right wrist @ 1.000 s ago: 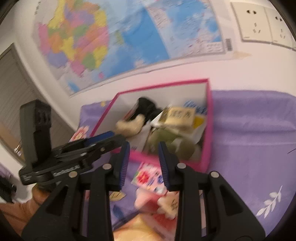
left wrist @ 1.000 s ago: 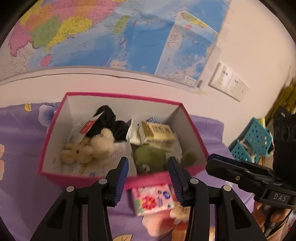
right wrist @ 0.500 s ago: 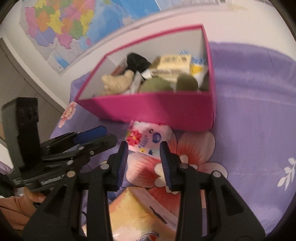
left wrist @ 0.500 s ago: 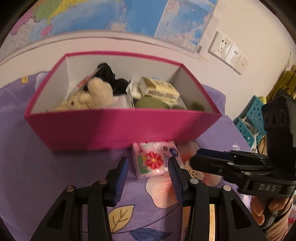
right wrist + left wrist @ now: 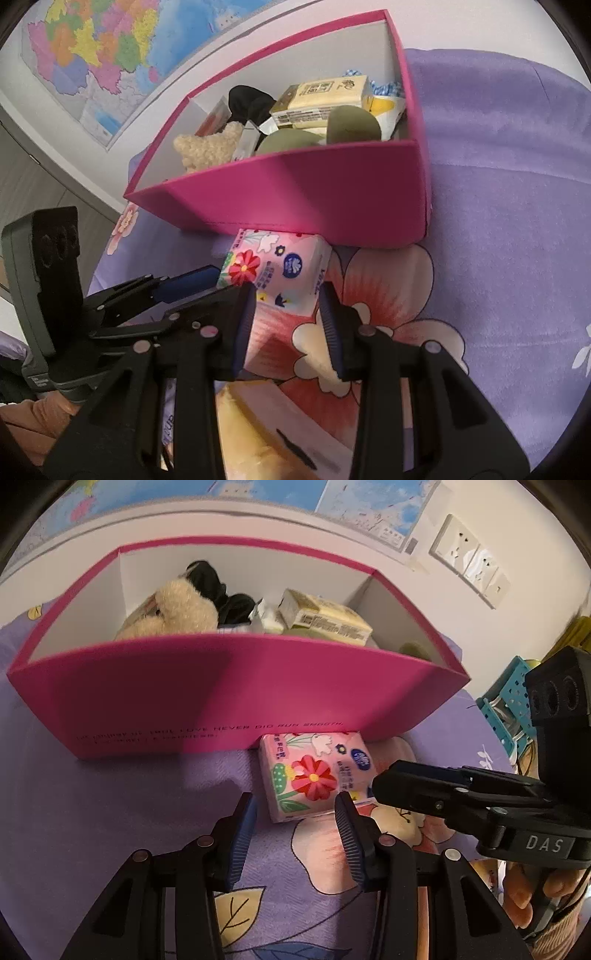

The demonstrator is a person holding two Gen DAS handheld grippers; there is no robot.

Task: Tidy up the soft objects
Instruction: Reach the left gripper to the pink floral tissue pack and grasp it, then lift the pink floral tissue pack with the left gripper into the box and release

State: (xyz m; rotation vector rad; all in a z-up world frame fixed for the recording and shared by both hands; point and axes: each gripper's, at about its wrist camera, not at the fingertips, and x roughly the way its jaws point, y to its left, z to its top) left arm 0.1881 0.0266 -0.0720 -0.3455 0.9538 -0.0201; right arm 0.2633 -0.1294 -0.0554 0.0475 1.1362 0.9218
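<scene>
A pink tissue pack with a red flower point(image 5: 314, 775) point(image 5: 273, 269) lies on the purple floral cloth against the front wall of a pink box point(image 5: 229, 694) point(image 5: 295, 192). The box holds a beige teddy bear point(image 5: 173, 613) point(image 5: 210, 146), a black soft item point(image 5: 214, 590), a yellow tissue pack point(image 5: 325, 616) point(image 5: 321, 96) and a green plush point(image 5: 317, 133). My left gripper point(image 5: 295, 808) is open just short of the pink pack. My right gripper point(image 5: 286, 301) is open at the pack's near end, one jaw on each side.
A yellow tissue pack point(image 5: 273, 432) lies on the cloth under my right gripper. A teal perforated basket point(image 5: 509, 701) stands at the right. A wall map point(image 5: 110, 48) and wall sockets point(image 5: 469, 565) are behind the box.
Both grippers have dropped from above the box and moved in on the pink tissue pack. Both stay open.
</scene>
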